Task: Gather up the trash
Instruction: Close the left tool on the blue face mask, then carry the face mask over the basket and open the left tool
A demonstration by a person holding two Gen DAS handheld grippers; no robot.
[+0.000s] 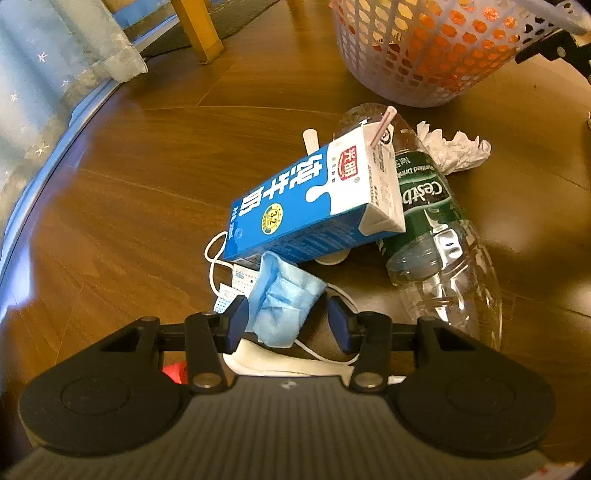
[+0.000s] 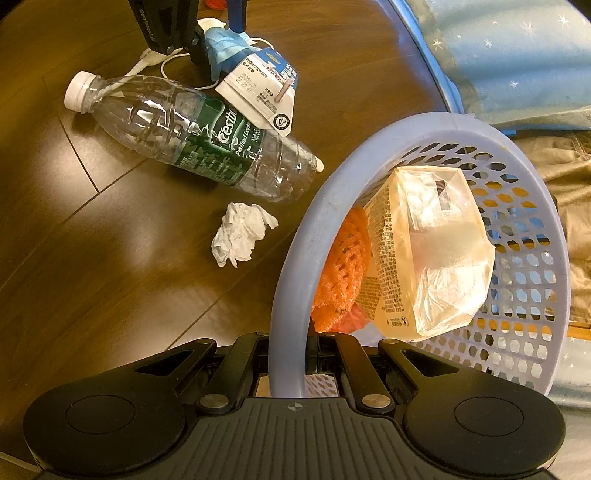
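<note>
A crumpled blue face mask (image 1: 282,306) lies on the brown wooden floor between the blue pads (image 1: 236,321) of my left gripper (image 1: 288,321). The jaws straddle it, open, with a gap at the right pad. Behind the mask a blue-and-white milk carton (image 1: 310,199) with a straw leans on a clear bottle with a green label (image 1: 436,236). A crumpled white tissue (image 2: 240,236) lies by the bottle. My right gripper (image 2: 291,354) is shut on the rim of the pale perforated basket (image 2: 332,177), which holds a clear bag (image 2: 432,251) and orange netting (image 2: 343,266).
A white cord (image 1: 212,266) and a small dotted packet (image 1: 240,277) lie under the carton's near end. A yellow wooden leg (image 1: 199,33) stands at the back left. A starred curtain (image 1: 44,74) hangs past a blue curved edge (image 1: 55,155).
</note>
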